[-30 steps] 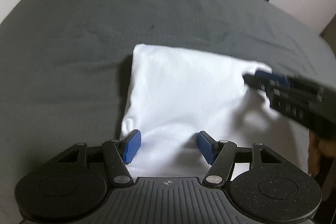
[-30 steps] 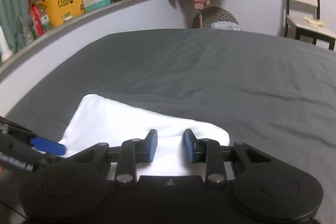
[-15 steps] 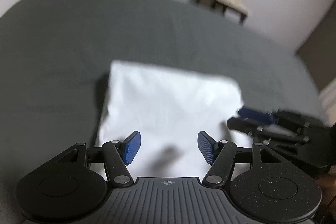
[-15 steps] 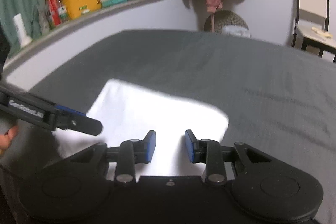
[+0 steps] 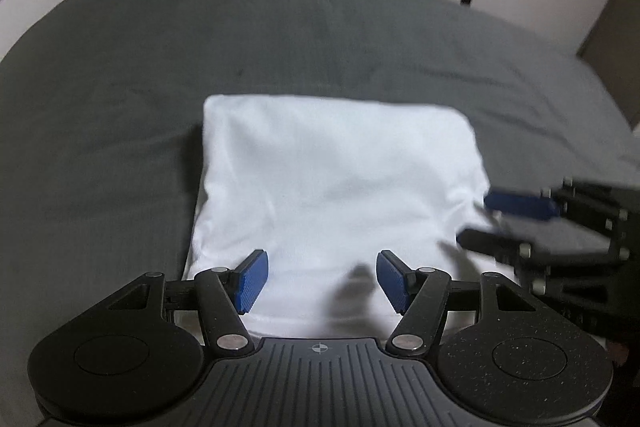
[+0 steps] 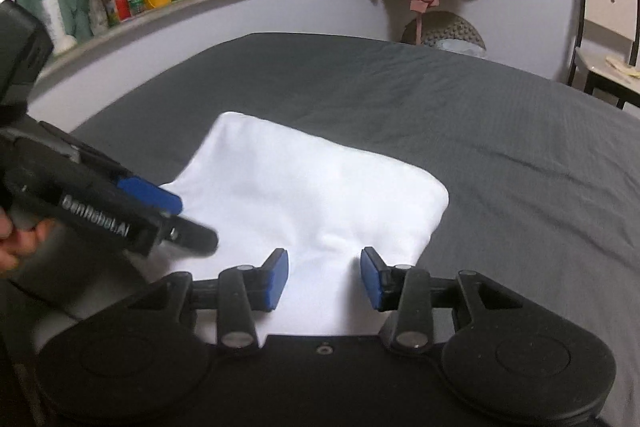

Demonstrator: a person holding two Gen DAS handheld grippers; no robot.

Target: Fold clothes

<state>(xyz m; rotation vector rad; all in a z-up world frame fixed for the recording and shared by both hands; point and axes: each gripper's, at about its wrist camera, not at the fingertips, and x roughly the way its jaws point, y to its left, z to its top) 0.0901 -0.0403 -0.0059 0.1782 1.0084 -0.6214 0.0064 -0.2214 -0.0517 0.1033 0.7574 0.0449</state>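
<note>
R gripper (image 6: 323, 277) now wider, over shirt (image 6: 320, 187)

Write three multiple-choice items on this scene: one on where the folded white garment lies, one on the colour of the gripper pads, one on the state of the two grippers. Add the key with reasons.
1. Where does the white garment lie?
A. on the dark grey bed
B. on the chair
C. on the shelf

2. What colour are the fingertip pads of the grippers?
A. red
B. blue
C. green

3. How do the left gripper and the right gripper stand?
A. both shut on the garment
B. one shut, one open
C. both open, gripping nothing

Key: 1 A, the folded white cloth rests flat on the grey sheet; 2 B, the pads show blue in both wrist views; 3 C, each pair of fingers stands apart with bare cloth visible between them.
</note>
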